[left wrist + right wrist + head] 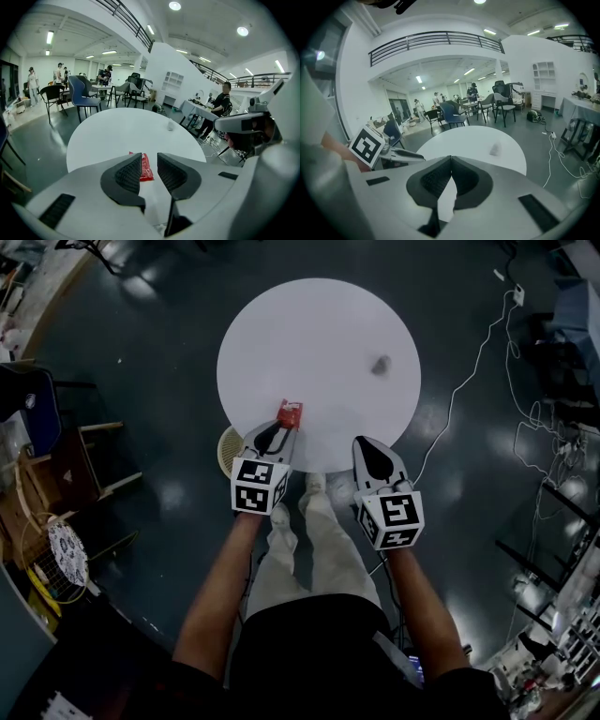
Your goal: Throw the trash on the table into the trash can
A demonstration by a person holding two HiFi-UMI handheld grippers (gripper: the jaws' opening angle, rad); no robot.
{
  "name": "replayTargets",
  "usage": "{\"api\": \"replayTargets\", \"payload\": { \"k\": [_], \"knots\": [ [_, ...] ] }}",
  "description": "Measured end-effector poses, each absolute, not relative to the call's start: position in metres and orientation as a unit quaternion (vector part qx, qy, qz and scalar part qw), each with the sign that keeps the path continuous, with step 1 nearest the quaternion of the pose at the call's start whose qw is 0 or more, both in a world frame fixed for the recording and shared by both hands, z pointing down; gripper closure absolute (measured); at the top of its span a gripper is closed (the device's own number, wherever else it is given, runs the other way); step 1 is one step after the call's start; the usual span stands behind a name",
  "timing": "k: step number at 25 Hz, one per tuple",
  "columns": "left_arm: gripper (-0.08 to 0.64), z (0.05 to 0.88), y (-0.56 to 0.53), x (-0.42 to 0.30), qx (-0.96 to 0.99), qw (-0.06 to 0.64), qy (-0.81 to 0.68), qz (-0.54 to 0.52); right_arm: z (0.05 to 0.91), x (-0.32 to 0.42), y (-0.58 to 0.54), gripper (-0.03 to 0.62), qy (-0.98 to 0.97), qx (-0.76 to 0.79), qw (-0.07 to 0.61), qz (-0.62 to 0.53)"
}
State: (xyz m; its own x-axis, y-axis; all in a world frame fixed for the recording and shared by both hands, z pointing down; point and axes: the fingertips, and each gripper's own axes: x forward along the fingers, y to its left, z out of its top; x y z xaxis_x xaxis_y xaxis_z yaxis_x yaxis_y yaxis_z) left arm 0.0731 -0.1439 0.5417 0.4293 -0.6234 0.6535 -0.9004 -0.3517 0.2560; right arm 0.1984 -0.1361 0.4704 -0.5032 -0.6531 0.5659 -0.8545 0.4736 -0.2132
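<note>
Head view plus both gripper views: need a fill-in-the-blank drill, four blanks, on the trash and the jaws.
1. The wrapper lying by the edge of the table nearest the person is ___ in colour.
2. Open or shut: the left gripper is ___, its pads not pressing the wrapper.
3. Open or shut: the right gripper is ___, with nothing between its jaws.
4. The table top is ___ in shape.
Missing words: red; open; shut; round.

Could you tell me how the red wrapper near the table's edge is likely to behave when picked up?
The red wrapper lies flat and thin on the table, so it is probably light and floppy. It would likely slide if pushed, and may droop from the left claw.
</note>
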Motion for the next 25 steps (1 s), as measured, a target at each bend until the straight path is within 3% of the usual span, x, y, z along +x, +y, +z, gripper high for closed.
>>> {"api": "replayTargets", "payload": {
  "k": [13, 25],
  "knots": [
    [0.324, 0.595, -0.17, 0.063, 0.761, 0.286, -0.509, 0.283, 0.507, 0.182, -0.151, 0.575, -0.843, 0.423, 0.215, 0.253],
    [0.33, 0.614, -0.171, 0.072, 0.759, 0.281, -0.497, 0.314, 0.526, 0.172, -0.149, 0.575, -0.853, 0.392, 0.228, 0.259]
  ]
}}
